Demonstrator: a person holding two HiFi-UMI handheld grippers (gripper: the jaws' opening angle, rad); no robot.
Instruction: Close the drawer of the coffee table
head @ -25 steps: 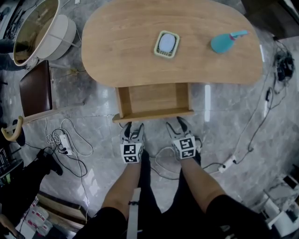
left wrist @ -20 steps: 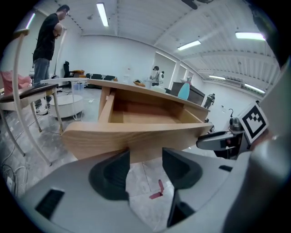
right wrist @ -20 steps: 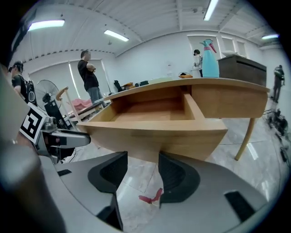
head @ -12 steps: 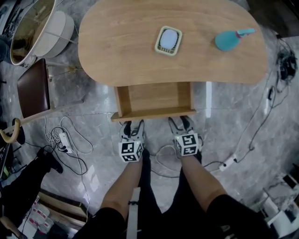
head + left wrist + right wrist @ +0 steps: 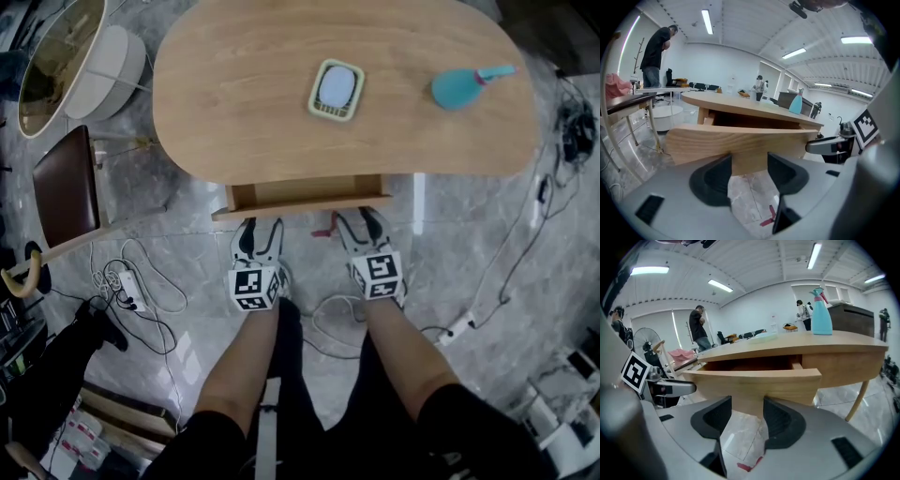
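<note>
Subject: the light wooden kidney-shaped coffee table (image 5: 253, 112) stands on a grey marble floor (image 5: 469, 253). Its shallow wooden drawer (image 5: 305, 192) sits under the near edge of the table, partly open, with only a narrow strip of its inside showing in the head view. The front panel (image 5: 300, 208) runs slightly askew to the table edge.

Left gripper (image 5: 262, 228): held low in front of the left half of the drawer. In the left gripper view its jaws stand apart, nothing clamped between them, and both dark tips (image 5: 749, 164) meet the lower edge of the front panel (image 5: 740, 140). The marker cube (image 5: 255, 286) sits behind the jaws, nearer the person.

Right gripper (image 5: 358, 223): held in front of the right half of the drawer. Its jaws are likewise spread and hold nothing, and the tips (image 5: 747, 406) lie against the front panel (image 5: 754, 383). Whether either gripper bears hard on the wood cannot be told.

Table top: a pale green square dish with a white oval centre (image 5: 336, 90) lies near the middle. A teal spray bottle (image 5: 461, 86) stands towards the right end, well apart from it, upright in the right gripper view (image 5: 821, 312).

Floor: a red tape mark (image 5: 323, 232) lies between the two grippers. A white power strip with cables (image 5: 127, 286) lies to the left. A round white-rimmed tub (image 5: 84, 56) and a dark brown side table (image 5: 64, 183) stand left of the coffee table.
</note>
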